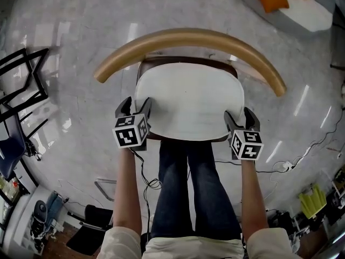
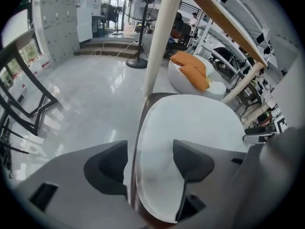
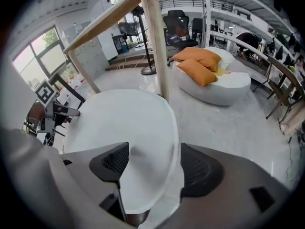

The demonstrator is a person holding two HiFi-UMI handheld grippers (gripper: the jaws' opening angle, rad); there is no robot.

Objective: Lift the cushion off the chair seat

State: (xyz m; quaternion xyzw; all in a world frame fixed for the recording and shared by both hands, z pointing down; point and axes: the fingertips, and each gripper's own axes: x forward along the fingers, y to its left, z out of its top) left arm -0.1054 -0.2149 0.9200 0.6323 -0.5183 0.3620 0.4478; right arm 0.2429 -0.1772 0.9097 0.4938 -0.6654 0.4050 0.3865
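A white oval cushion [image 1: 188, 104] lies on the dark seat of a chair with a curved wooden backrest [image 1: 188, 38]. My left gripper [image 1: 133, 107] straddles the cushion's left edge, and my right gripper [image 1: 240, 117] straddles its right edge. In the left gripper view the cushion [image 2: 195, 128] and the dark seat rim [image 2: 138, 142] run between the wide jaws of the left gripper [image 2: 150, 152], one finger over the cushion and the other outside the rim. The right gripper [image 3: 153, 155] likewise stands open over the cushion [image 3: 119, 123] edge. No pad presses on anything.
The person's legs in jeans [image 1: 188, 182] stand against the seat front. A white lounger with orange pillows [image 1: 294, 4] lies on the floor beyond the chair. Black metal frames [image 1: 21, 85] stand at the left. Cables [image 1: 312, 144] trail over the glossy floor at the right.
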